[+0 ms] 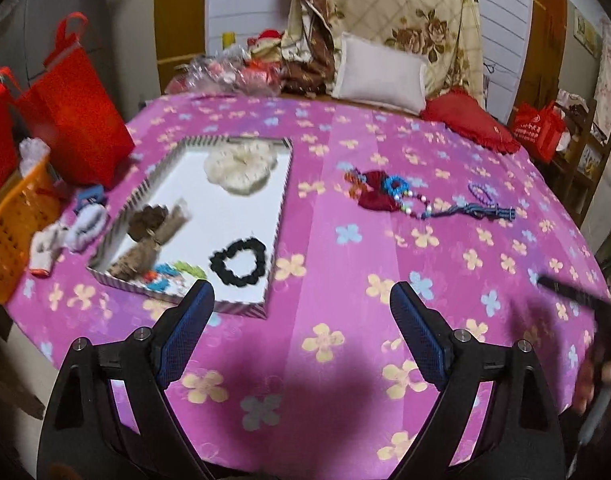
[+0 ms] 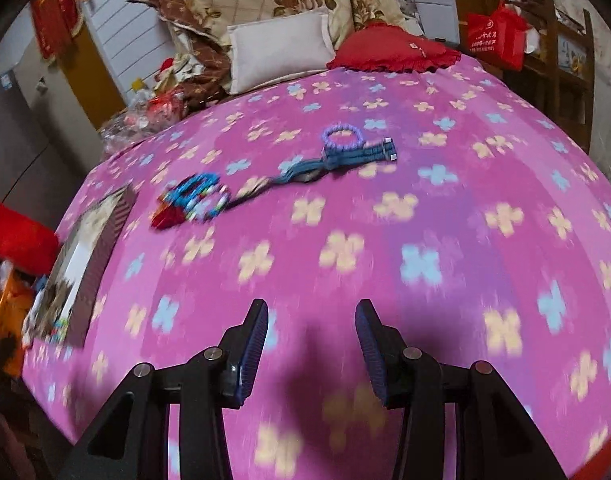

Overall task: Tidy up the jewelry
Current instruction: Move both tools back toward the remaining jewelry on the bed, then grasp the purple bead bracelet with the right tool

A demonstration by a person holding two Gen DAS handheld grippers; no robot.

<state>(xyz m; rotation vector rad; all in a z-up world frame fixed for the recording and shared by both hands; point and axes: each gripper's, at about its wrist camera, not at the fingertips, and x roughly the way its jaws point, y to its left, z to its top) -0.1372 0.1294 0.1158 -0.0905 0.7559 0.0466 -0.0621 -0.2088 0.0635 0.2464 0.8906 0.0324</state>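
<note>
Pink bedspread beyond both spread hand-held grippers

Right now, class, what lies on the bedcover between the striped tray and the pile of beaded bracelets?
Nothing: in the left wrist view, only bare pink flowered bedcover separates the white striped-rim tray from the pile of beaded bracelets.

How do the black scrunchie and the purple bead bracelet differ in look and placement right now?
The black scrunchie lies inside the striped tray; the purple bead bracelet lies loose on the pink sheet. The scrunchie is ruffled fabric, the bracelet a ring of beads. The scrunchie lies apart; the bracelet touches a blue braided strap. Both are closed loops lying flat.
</note>
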